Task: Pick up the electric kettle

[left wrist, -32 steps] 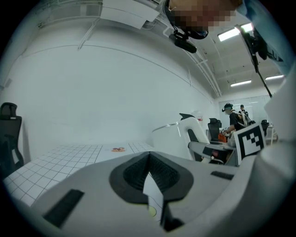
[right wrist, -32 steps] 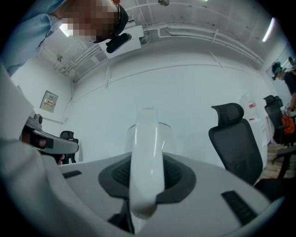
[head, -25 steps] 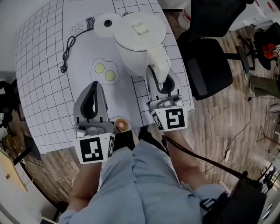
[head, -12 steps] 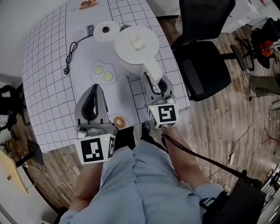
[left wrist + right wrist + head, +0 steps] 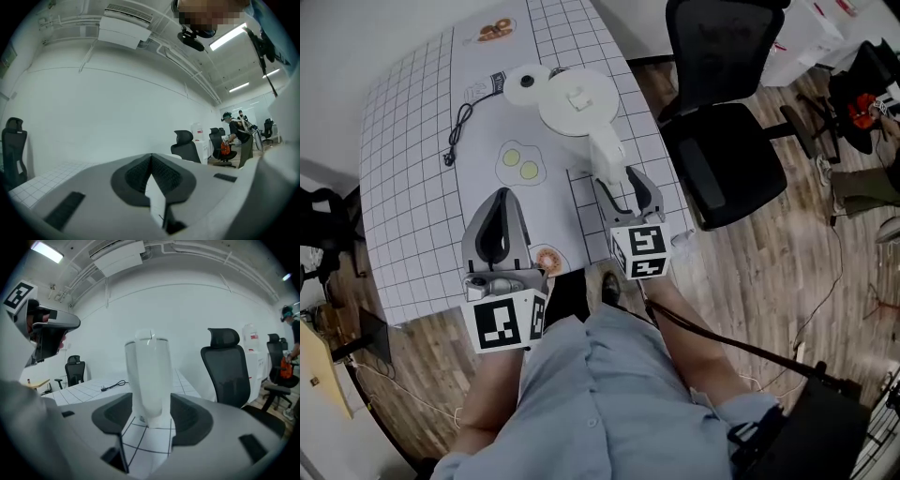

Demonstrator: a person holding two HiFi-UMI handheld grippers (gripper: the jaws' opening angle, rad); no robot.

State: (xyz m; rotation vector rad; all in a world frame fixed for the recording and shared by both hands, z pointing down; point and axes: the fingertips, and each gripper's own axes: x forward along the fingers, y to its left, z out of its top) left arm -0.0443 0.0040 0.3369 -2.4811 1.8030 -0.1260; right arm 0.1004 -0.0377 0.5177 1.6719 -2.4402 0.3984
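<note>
right gripper [image 5: 620, 180]: jaws spread wide, they have just been opening. The handle [image 5: 149, 380] of the electric kettle [image 5: 577, 98] stands between the jaw tips, but the pads aren't pressing on it, so no grip.

The electric kettle sits upright on the gridded table [image 5: 403, 187], at 11 o'clock from the right gripper. Its handle points toward 5 o'clock, straight at that gripper.

The round base [image 5: 525, 82] is at the kettle's 10 o'clock and the kettle is not on it. Touching or just beside, can't tell. The cord [image 5: 461, 127] runs from the base toward 7 o'clock and its plug lies on the table. A fried-egg print [image 5: 522, 165] is at the kettle's 7 o'clock.

left gripper [image 5: 497, 197]: jaws pressed together, nothing between them. It's at 8 o'clock from the right gripper, over the near table edge and well apart from the kettle. Its own view looks level at a white wall.

A black office chair [image 5: 727, 155] stands on the floor at the kettle's 4 o'clock, beside the table.
</note>
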